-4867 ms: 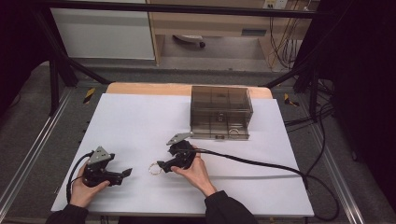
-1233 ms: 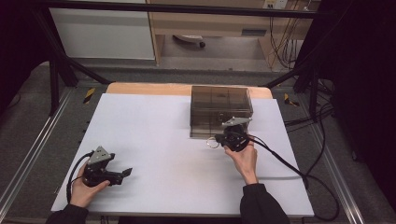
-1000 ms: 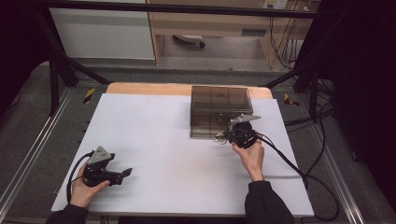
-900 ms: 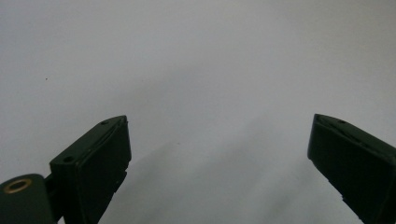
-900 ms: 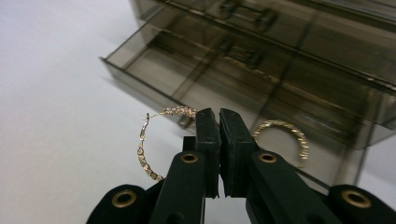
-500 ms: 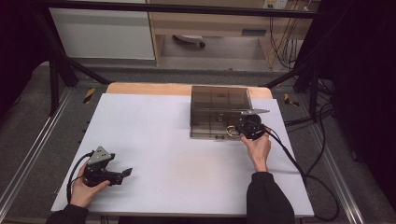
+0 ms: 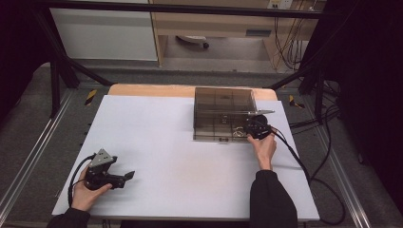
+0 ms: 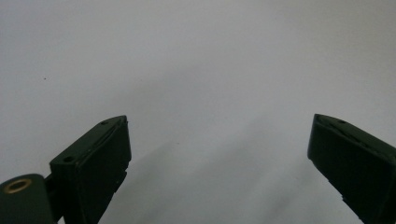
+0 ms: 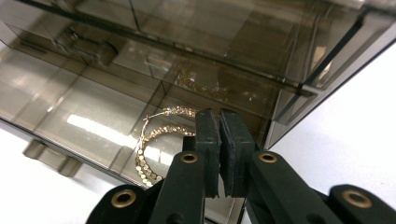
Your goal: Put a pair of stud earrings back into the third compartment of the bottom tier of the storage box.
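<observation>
I have carried the earring (image 9: pixel 161 135) from the table's middle to the box (image 7: pixel 223 102), my right gripper (image 9: pixel 219 119) pinching it over the drawer, while my left gripper (image 8: pixel 219 140) rests spread wide.

White table (image 7: pixel 180 142) (wooden far edge) under smoky plastic box (image 7: pixel 223 111).

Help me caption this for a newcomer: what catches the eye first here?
The smoky clear box at the far right of the white table, with the right gripper shut on a sparkly gold hoop earring over its open drawer. The left gripper rests open at the near left corner.
</observation>
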The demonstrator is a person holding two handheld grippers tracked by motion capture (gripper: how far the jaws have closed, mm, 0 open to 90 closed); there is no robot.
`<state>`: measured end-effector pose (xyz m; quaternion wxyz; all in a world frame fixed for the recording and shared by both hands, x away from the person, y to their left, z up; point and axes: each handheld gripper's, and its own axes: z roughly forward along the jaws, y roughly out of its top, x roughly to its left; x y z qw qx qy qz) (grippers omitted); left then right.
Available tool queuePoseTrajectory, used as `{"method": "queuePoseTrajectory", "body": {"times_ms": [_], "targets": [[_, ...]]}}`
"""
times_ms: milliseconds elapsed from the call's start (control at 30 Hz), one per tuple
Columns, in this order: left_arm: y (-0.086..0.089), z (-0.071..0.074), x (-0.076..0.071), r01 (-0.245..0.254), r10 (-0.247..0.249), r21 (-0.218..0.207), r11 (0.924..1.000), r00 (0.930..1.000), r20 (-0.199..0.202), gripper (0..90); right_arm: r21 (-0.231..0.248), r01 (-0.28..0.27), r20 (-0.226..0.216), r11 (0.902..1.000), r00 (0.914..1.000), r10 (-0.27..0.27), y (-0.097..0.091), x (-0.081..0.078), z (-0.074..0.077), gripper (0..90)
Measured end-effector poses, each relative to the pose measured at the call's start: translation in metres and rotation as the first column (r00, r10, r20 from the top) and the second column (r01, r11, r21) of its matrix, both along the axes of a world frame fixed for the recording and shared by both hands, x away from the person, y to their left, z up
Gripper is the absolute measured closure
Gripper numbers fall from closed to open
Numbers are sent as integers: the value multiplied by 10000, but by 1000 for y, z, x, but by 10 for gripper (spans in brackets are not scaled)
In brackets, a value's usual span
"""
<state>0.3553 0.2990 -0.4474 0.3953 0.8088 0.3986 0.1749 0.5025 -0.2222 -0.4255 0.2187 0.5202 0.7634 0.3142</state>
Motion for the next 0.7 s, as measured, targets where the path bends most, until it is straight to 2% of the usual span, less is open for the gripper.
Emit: {"method": "queuePoseTrajectory", "body": {"times_ms": [200,400,467,500,533,567,700], "targets": [[0,0,0,8,-8,-3,10000,10000,6,59,46,-181,40,9998,9998,180,1,-3,-2,836],[0,0,0,-8,8,-3,10000,10000,0,59,362,-514,574,9980,9971,493,-4,-19,10,741],[0,0,0,-10,10,8,10000,10000,-7,59,477,-713,717,9963,9951,677,-6,-27,14,682],[0,0,0,-8,8,11,10000,10000,-2,59,621,-956,837,9935,9924,903,-7,-36,17,606],[0,0,0,-13,13,11,10000,10000,-6,59,729,-1069,900,9916,9909,1002,-7,-40,18,568],[0,0,0,3,-3,42,10000,10000,-16,59,729,-1069,900,9916,9909,1002,-7,-40,18,568],[0,0,0,9,-9,50,10000,10000,-23,59,1142,-1398,1141,9836,9853,1268,-12,-58,21,375]]}}
